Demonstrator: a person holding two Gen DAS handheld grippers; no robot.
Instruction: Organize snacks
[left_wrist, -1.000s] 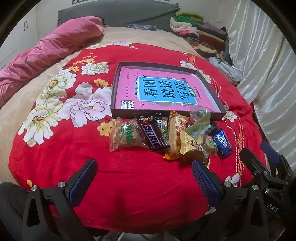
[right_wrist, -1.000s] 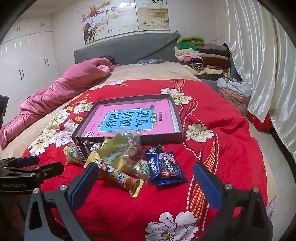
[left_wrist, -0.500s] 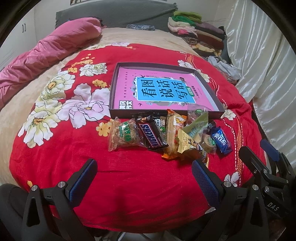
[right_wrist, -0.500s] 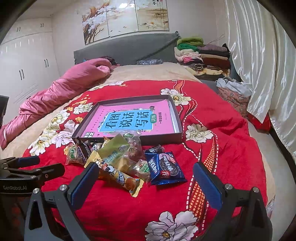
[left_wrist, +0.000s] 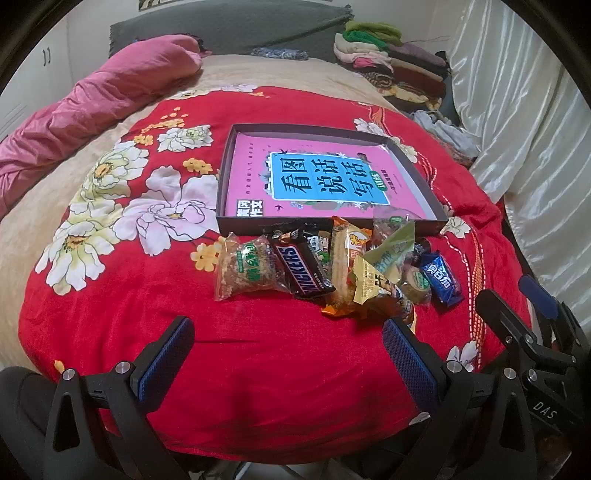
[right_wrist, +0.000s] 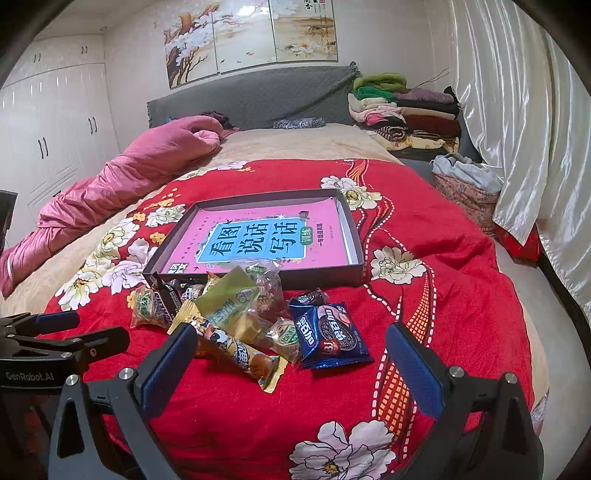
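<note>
A heap of wrapped snacks lies mid-frame in both views on the red floral blanket (left_wrist: 258, 350), touching the near wall of a shallow dark box (left_wrist: 332, 225) that holds a pink book (left_wrist: 325, 177). In the left view the Snickers bar (left_wrist: 301, 269) sits between a clear bag of crumbly snack (left_wrist: 249, 267) on its left and an orange packet (left_wrist: 347, 266) on its right; a blue Oreo pack (right_wrist: 330, 334) marks the heap's right edge. The left gripper (left_wrist: 288, 356) hovers low in frame, fingers wide and holding nothing. The right gripper (right_wrist: 291, 365) is likewise spread wide around empty air, near the Oreo pack. A pink quilt (right_wrist: 129, 177) lies upper left; folded clothes (right_wrist: 402, 114) are stacked upper right.
</note>
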